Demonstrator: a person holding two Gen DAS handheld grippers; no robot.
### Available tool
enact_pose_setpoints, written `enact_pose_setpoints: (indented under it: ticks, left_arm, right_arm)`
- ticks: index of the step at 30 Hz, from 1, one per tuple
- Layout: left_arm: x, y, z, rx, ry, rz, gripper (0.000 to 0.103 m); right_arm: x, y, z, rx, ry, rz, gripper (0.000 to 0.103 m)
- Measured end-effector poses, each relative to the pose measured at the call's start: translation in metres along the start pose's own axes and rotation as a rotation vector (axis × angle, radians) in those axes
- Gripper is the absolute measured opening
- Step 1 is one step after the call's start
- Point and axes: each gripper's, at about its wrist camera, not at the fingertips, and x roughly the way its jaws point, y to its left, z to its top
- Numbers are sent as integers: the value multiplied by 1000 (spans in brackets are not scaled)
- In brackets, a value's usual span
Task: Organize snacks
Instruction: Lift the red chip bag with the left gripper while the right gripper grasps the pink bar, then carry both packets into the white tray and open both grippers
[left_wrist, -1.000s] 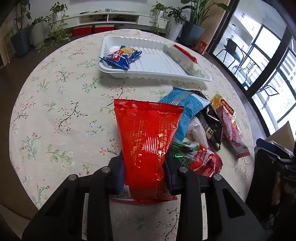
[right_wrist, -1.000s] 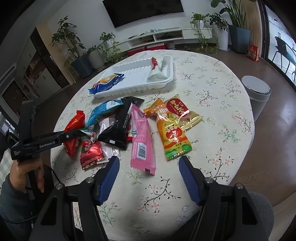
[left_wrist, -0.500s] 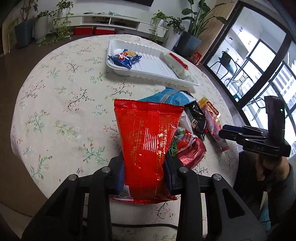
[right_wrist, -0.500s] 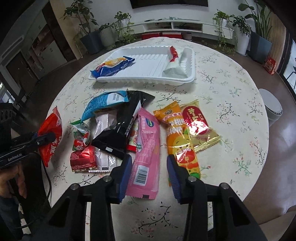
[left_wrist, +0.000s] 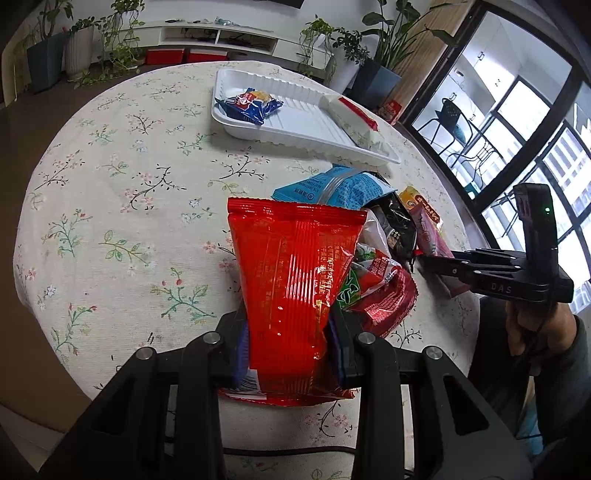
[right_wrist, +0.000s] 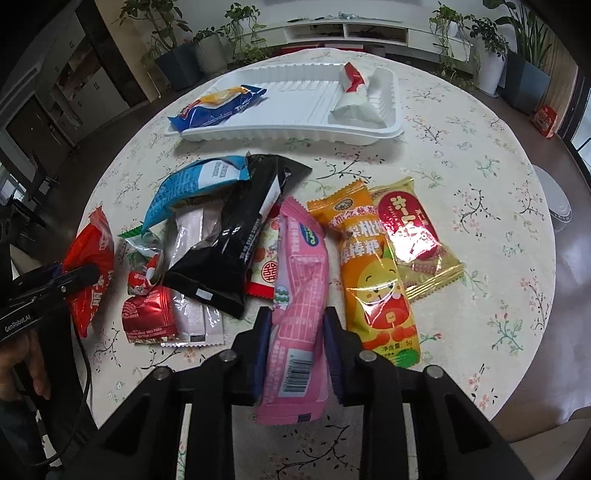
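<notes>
At six o'clock, the left tongs (left_wrist: 288, 343) grip a red packet (left_wrist: 295, 280); the right tongs (right_wrist: 293, 339) are closing around a pink packet (right_wrist: 299, 295) on the worktop (right_wrist: 480, 184). Toward twelve, the white tray (right_wrist: 295, 129) holds just two snacks; most remain heaped.

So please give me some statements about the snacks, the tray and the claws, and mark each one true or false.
1. The left claw holds a red packet. True.
2. The white tray has two snacks in it. True.
3. The pink packet lies in the tray. False: it lies on the table, between the right claw's closing jaws.
4. The black packet lies right of the orange packet. False: it lies left of it.
</notes>
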Motion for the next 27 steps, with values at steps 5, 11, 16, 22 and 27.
enact_pose_setpoints:
  ticks: [5,11,16,22,27]
  left_arm:
    - [0,-1,0,-1,0,-7,31]
    - [-8,0,3,-21,-20,-34,31]
    - [-21,11,17,-65,-52,-82,31]
    - [-37,28,63,-66,-110,-71,31]
    - [-32,23,130,-6,-132,-42,31]
  right_arm:
    - [-15,-2,-7,31,-32,31,28]
    - [-41,-11,-13,123,-102,132,27]
    - [-46,-37,-15,213,-117,154,27]
    - [-72,-75,14,296,-209,125,27]
    - [-91,-77,75,260,-299,113,27]
